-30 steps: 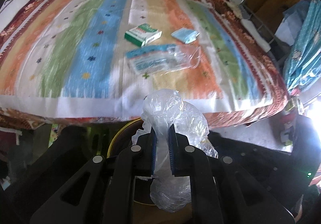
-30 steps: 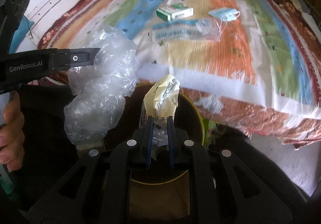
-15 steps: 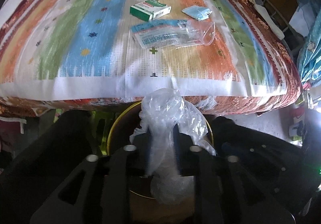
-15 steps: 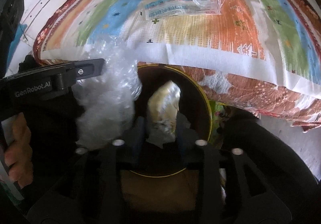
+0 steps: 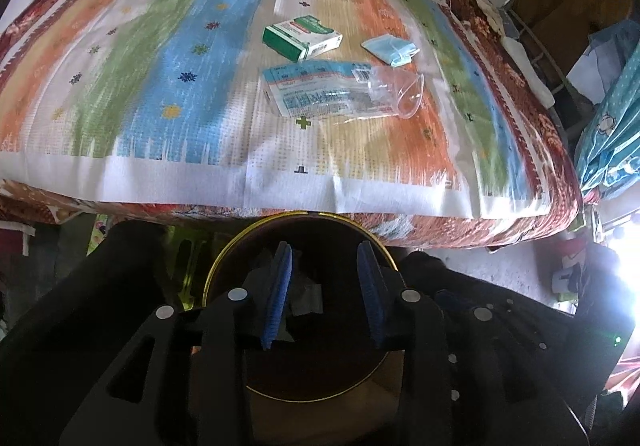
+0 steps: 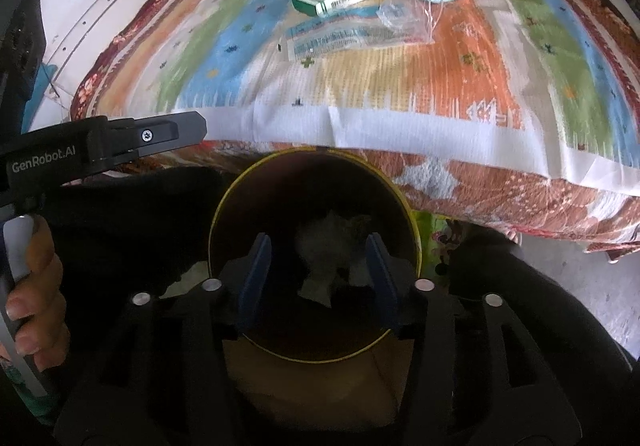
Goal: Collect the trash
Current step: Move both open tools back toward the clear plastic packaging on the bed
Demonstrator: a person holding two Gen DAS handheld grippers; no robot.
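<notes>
Both bundles have left my grip since a second ago: the crumpled clear plastic that my left gripper [image 5: 325,266] pinched and the yellowish wrapper that my right gripper [image 6: 318,260] pinched are gone from between the blue pads, and both pairs of jaws have just been opening. They now stand spread with nothing between them.

Nearest, at the bottom centre of both views, the round dark bin with a yellow rim [image 5: 224,258] sits directly beneath my fingers. In the right wrist view pale crumpled trash [image 6: 324,246] lies down inside it, seen through the gap of my right jaws. In that view's left edge a hand [image 6: 34,286] grips the handle of my left gripper, whose black finger reaches toward the bin's rim.

Just beyond the bin hangs the edge of a bed under a striped cloth [image 5: 160,86]. Farther up, near the middle of the cloth, lies a flat clear packet with blue print [image 5: 316,90], its open plastic end toward the right. Just behind it sits a green and white carton [image 5: 302,36], and to its right a crumpled blue face mask [image 5: 390,50]. All three lie well apart from my jaws.
</notes>
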